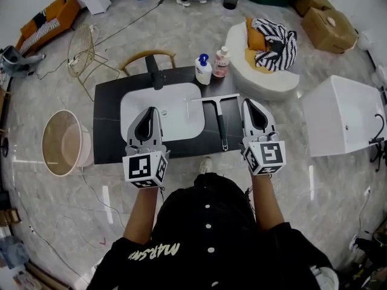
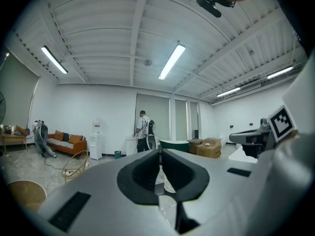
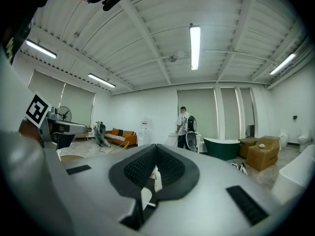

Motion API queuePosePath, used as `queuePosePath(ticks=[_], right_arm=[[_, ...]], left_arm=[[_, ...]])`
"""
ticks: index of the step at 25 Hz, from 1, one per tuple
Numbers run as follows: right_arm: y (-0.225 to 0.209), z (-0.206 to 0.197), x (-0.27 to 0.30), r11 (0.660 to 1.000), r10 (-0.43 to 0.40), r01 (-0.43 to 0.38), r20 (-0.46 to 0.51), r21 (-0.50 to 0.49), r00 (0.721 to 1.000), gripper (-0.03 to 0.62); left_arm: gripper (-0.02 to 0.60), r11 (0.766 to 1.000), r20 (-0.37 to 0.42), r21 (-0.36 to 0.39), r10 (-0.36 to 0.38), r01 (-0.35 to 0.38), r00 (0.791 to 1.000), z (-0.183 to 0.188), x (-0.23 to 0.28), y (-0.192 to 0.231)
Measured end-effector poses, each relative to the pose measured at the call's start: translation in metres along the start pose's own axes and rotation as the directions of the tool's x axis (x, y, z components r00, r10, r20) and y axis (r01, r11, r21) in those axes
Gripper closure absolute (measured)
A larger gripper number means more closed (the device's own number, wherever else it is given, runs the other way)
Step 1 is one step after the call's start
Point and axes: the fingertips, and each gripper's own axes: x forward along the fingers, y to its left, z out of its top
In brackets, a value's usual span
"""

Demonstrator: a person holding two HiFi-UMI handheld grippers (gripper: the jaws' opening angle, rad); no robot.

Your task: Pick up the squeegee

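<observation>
The squeegee lies flat on the black countertop, just right of the white sink basin. Its pale blade is at the far end and its dark handle points toward me. My right gripper is held level over the counter's front right part, a little right of the squeegee's handle, jaws shut and empty. My left gripper hovers over the basin's front, left of the squeegee, its jaws also together with nothing between them. In the left gripper view the left gripper's tip points toward the bottles; the right gripper's tip does likewise in the right gripper view.
Two pump bottles and a black faucet stand at the counter's back edge. A round basket sits on the floor to the left, a white tub to the right. A chair stands behind the counter.
</observation>
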Motion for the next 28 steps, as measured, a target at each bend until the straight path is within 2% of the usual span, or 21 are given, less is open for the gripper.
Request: queuePosePath(ticks=[8,20,24,28], right_arm=[[-0.024,-0.002,0.044,0.999,0.039,-0.039,-0.028,0.002,0.999,0.597],[-0.028,-0.030,0.072,1.000,0.011,-0.009,-0.115,0.018,0.993,0.597],[-0.028,-0.060,0.083,1.000,-0.005,0.010,-0.185,0.030,0.983,0.597],[-0.023,-0.119,0.096,0.999,-0.004,0.018,-0.308,0.041,0.952,0.597]], left_arm=[[0.560,1.000,-0.034,-0.009,0.025,-0.025,0.999,-0.006,0.036,0.000],[0.560,0.999,-0.079,-0.014,-0.048,0.047,0.996,-0.016,0.069,0.005],[0.560,0.997,-0.108,-0.030,-0.069,0.066,0.992,-0.030,0.077,0.008],[0.560,0.995,-0.154,-0.054,-0.088,0.080,0.984,-0.052,0.082,0.010]])
